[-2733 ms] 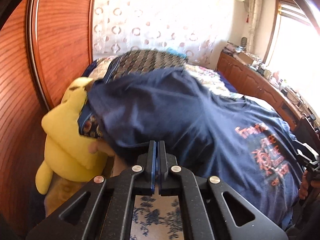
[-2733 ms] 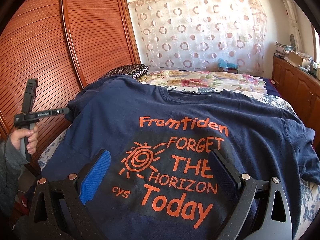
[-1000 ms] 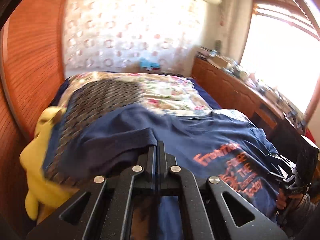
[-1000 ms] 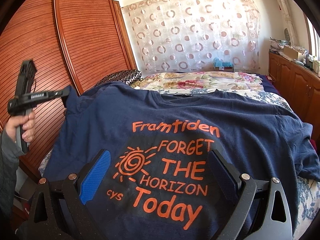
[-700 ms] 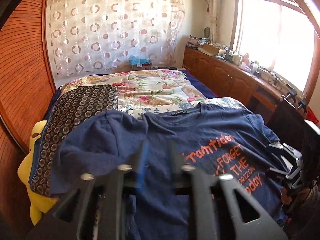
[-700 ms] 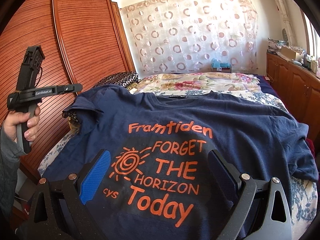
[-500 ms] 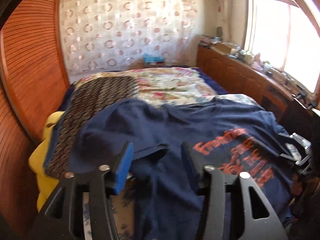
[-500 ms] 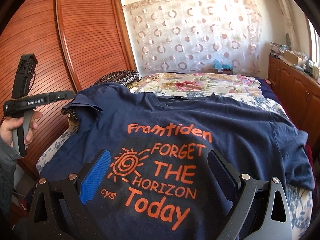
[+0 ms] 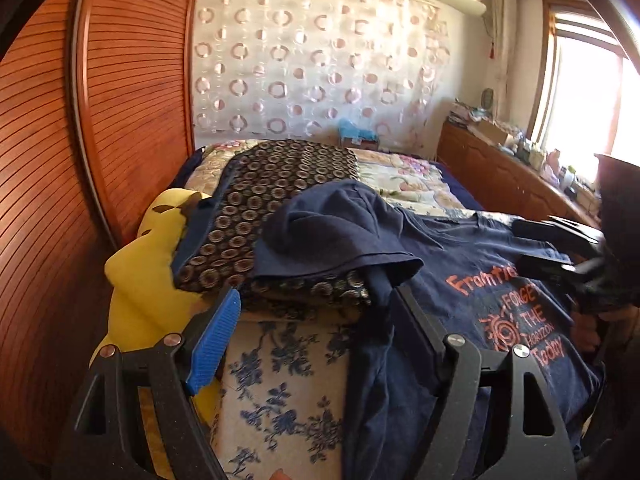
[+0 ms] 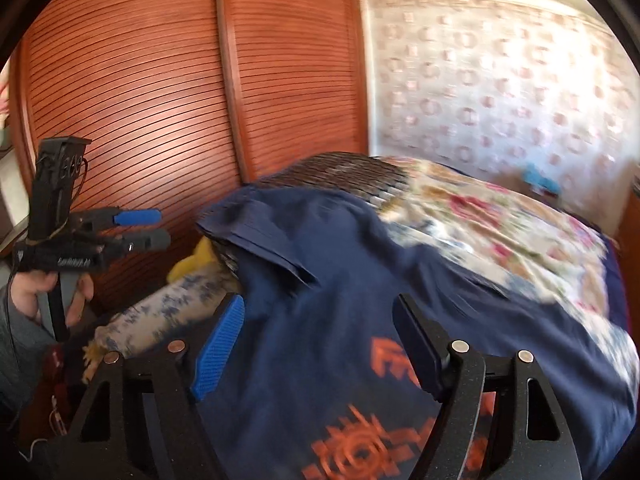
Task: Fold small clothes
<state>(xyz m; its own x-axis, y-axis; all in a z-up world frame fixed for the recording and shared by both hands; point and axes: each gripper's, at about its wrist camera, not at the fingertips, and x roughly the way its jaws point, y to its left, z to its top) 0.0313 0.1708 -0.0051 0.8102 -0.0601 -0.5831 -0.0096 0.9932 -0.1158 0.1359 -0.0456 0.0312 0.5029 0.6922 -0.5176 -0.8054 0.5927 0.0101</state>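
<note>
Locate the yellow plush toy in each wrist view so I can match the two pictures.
Left wrist view: the yellow plush toy fills the left-centre, wedged between the wooden wardrobe and the bed, partly under the patterned pillow.
Right wrist view: only a small yellow patch shows left of centre, below the navy T-shirt sleeve.
Shared landmark: the patterned pillow.

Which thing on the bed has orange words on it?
The navy T-shirt spread over the bed. It carries orange lettering and a sun swirl. The dark pillow has only small rings, and the quilt only flowers.
</note>
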